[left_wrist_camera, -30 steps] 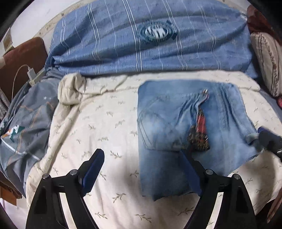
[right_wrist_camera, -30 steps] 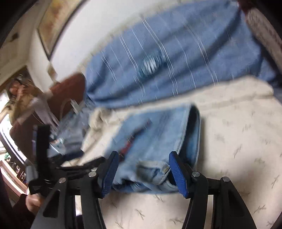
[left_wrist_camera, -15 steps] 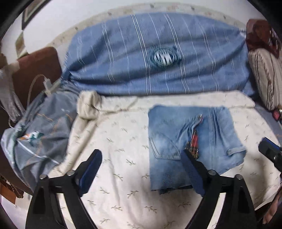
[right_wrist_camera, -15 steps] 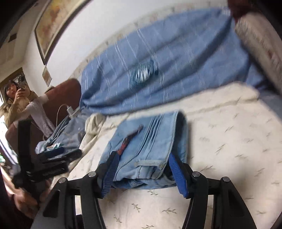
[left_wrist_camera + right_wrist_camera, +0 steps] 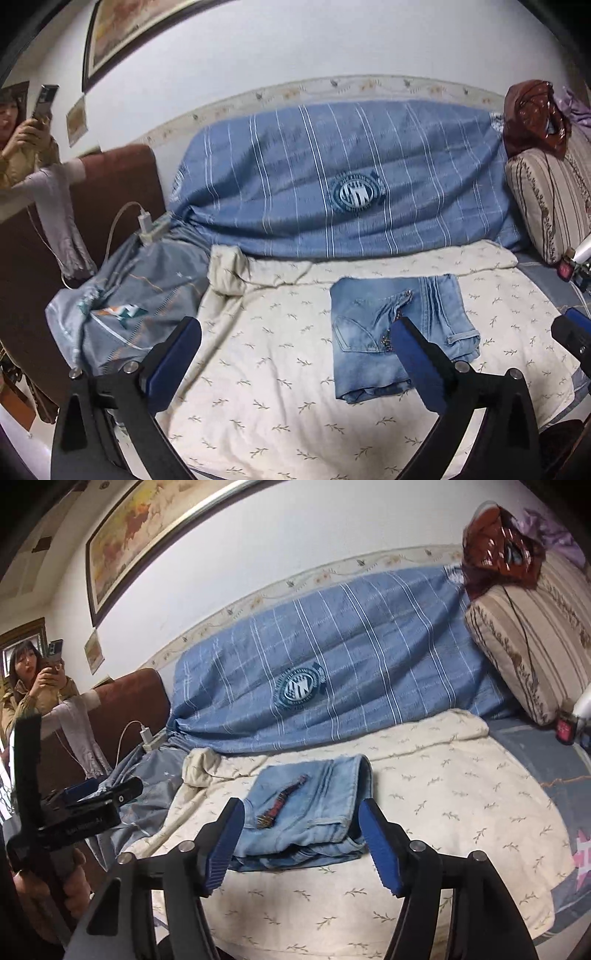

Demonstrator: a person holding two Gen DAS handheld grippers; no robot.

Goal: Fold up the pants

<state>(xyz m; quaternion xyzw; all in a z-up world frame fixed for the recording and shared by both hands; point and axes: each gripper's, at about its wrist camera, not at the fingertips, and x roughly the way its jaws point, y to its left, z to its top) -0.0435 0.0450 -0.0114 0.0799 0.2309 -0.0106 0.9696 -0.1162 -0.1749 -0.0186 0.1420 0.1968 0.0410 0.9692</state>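
The blue denim pants (image 5: pixel 391 332) lie folded into a compact rectangle on the cream leaf-print sheet (image 5: pixel 266 354), with a red patterned strap on top. They also show in the right wrist view (image 5: pixel 314 812). My left gripper (image 5: pixel 295 363) is open and empty, held back above the sheet to the left of the pants. My right gripper (image 5: pixel 301 845) is open and empty, just in front of the pants' near edge. The left gripper also shows in the right wrist view (image 5: pixel 92 805), and the right gripper's tip shows in the left wrist view (image 5: pixel 572 332).
A blue striped blanket (image 5: pixel 332 192) covers the back of the bed. A grey-blue garment (image 5: pixel 122 306) lies at the left with a charger and cable (image 5: pixel 146 225). Striped pillows (image 5: pixel 546 199) stand at the right. A person with a phone (image 5: pixel 33 675) stands at far left.
Both grippers have pulled back and up from the folded pants; the right gripper no longer brackets the pants' edge. The pants lie still.
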